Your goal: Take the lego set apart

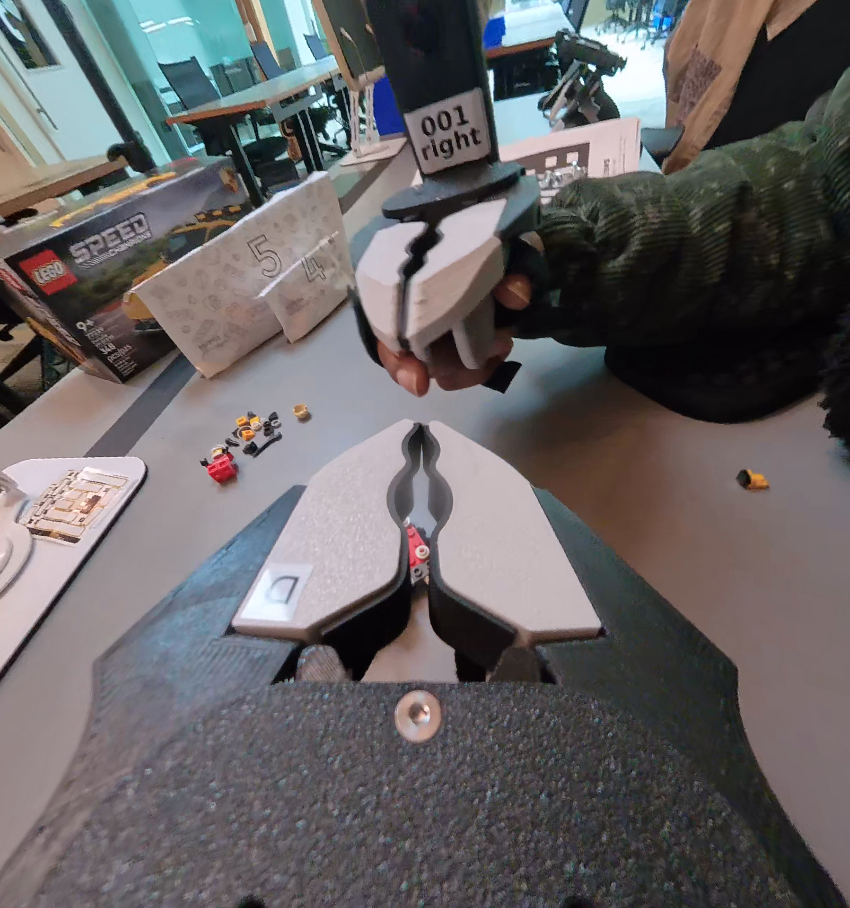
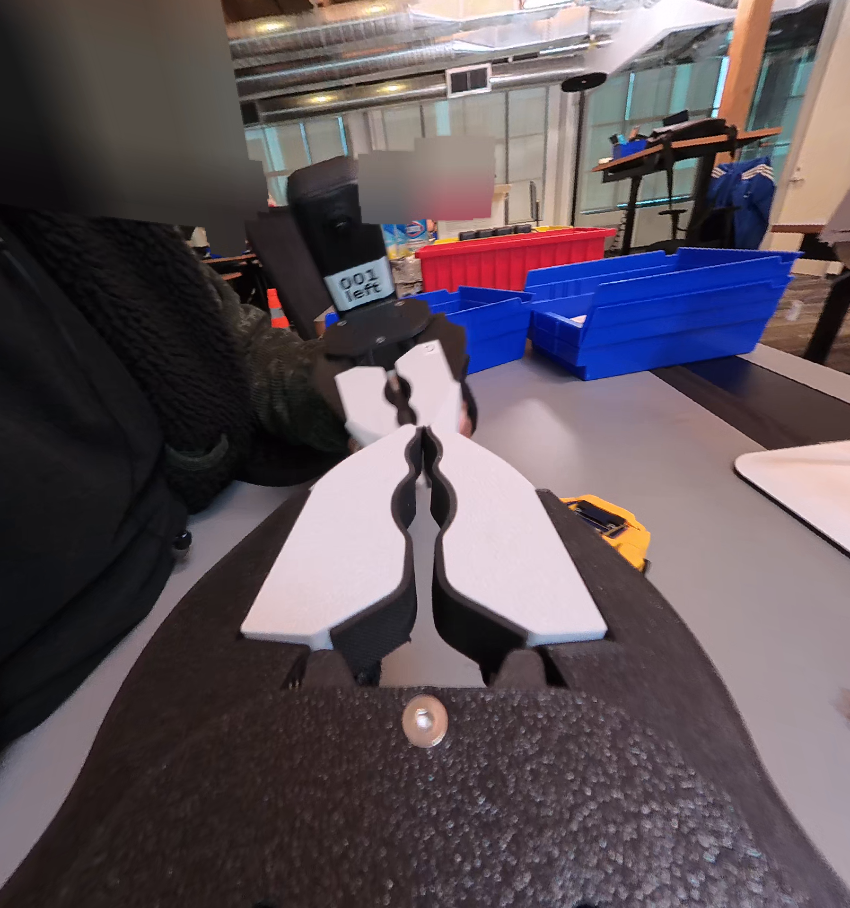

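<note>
- Setting: open office behind, glass partitions and desks; your work surface is a grey table (image 1: 609, 491).
- Item 1, red lego piece (image 1: 417, 545): small red-and-grey assembly with studs showing, lodged between the fingers of your left gripper (image 1: 420, 435), back toward the finger roots rather than at the tips. Its long axis runs along the fingers.
- Item 2, left gripper: pressed together, pinching the red lego piece; tips meet ahead of it.
- Item 3, right gripper (image 1: 403, 344): straight ahead of your left tips and a little above, pointing down and back toward them. Fingers closed tight; nothing visible between them. From its own camera, right gripper (image 2: 422, 432) sits nearly tip to tip with the left.
- Key relation: the piece lies behind the left tips, so the right cannot reach it head-on, in my judgement; you likely need to spread the right fingers and come in from above or the side.
- Item 4, loose parts pile (image 1: 246, 437): forward-left on the table, well apart.
- Item 5, yellow-black piece (image 1: 753, 479): alone, right.
- Item 6, set box (image 1: 83, 280) and numbered bags (image 1: 246, 275): far left.
</note>
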The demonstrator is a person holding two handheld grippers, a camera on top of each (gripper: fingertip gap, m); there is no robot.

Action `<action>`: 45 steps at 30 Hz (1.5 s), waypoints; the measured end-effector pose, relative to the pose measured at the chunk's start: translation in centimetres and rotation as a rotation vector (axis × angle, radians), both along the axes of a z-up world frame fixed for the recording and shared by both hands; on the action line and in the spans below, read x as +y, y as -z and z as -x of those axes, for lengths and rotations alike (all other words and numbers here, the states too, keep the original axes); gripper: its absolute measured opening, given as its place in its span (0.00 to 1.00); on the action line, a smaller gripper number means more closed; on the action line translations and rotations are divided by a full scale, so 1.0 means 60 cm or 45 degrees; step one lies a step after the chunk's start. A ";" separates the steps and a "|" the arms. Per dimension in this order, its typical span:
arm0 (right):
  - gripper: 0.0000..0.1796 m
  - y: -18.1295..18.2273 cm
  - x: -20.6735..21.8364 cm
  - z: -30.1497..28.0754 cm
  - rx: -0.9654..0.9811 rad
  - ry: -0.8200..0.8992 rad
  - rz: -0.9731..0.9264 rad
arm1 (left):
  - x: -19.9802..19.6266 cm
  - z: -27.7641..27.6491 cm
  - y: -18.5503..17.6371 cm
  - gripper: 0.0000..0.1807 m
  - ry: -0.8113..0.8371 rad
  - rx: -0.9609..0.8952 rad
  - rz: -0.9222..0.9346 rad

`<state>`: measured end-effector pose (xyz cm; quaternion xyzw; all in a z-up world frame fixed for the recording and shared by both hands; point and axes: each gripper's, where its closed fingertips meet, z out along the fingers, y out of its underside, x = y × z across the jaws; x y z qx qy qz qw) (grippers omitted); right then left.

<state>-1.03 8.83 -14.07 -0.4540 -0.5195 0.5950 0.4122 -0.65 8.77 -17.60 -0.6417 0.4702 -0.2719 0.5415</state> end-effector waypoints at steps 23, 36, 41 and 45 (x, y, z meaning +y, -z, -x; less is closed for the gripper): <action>0.03 0.011 0.096 -0.008 -0.092 0.418 0.040 | -0.004 0.005 -0.021 0.07 -0.015 0.029 0.022; 0.05 0.003 0.096 -0.003 -0.147 0.469 0.007 | -0.050 0.030 0.009 0.07 -0.046 0.042 0.163; 0.05 0.004 0.096 -0.002 -0.173 0.498 -0.031 | -0.067 0.009 0.029 0.07 0.029 0.062 0.184; 0.06 0.012 0.115 -0.007 -0.187 0.583 -0.053 | -0.085 -0.013 0.057 0.08 0.097 0.104 0.207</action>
